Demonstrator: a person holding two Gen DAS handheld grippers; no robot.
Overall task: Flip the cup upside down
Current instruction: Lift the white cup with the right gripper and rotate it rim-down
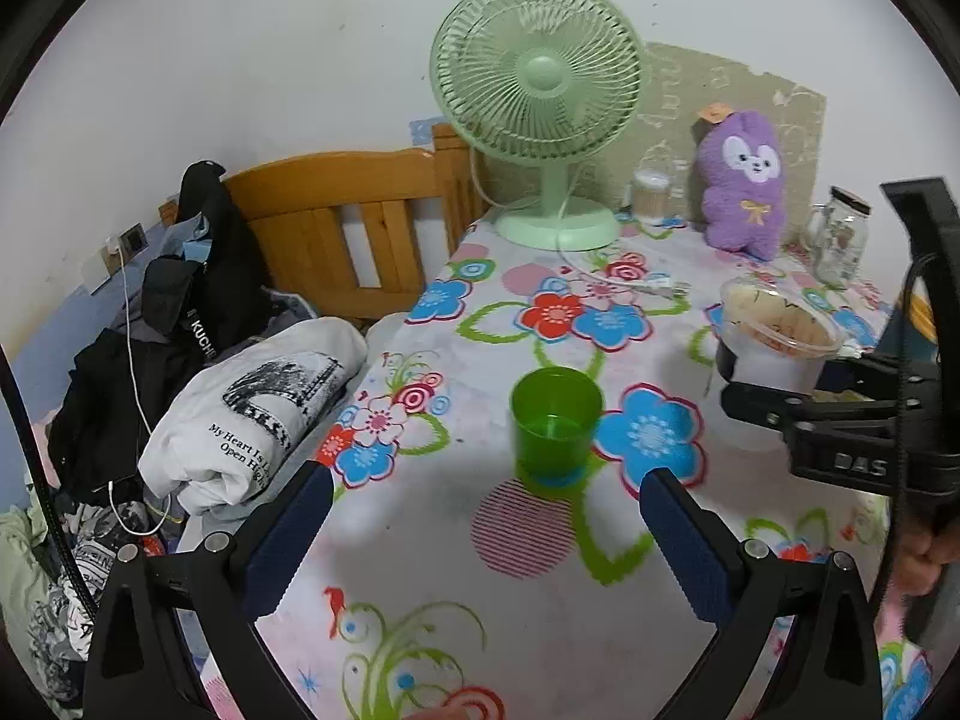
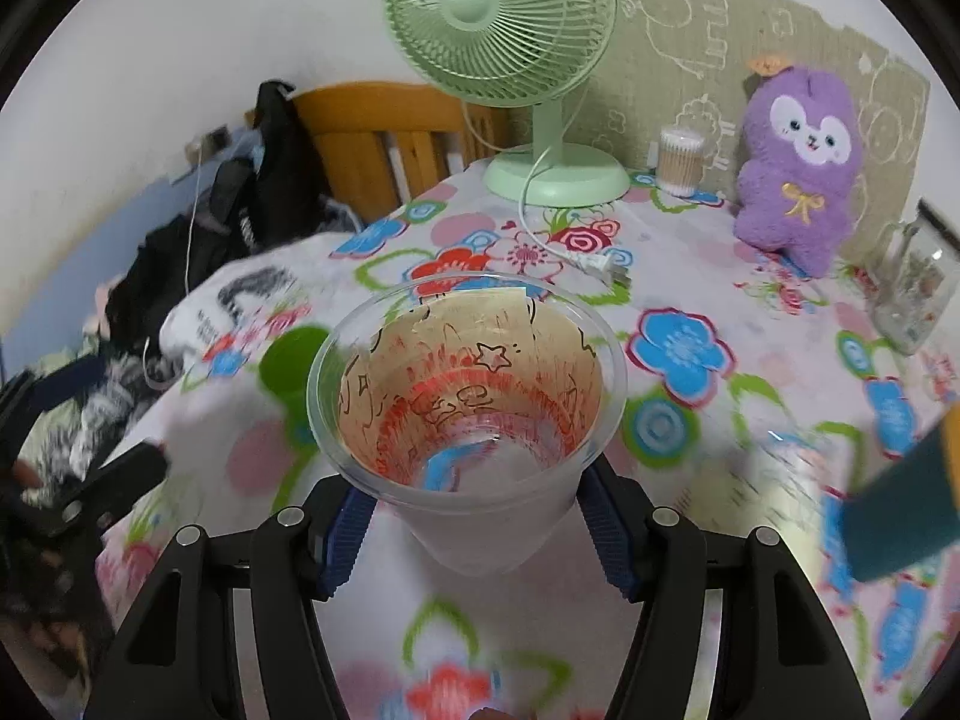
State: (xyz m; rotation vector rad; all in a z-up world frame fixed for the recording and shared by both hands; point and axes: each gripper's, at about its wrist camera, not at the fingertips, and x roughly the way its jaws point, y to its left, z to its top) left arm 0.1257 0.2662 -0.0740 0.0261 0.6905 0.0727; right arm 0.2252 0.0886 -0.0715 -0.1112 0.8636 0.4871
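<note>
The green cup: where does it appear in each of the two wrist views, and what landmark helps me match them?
Left wrist view: the green cup stands upright at the centre, on the flowered tablecloth, ahead of the open left gripper.
Right wrist view: the green cup is blurred, left of centre, partly hidden behind the clear cup held by the right gripper.
Shared landmark: the green fan at the back of the table.
</note>
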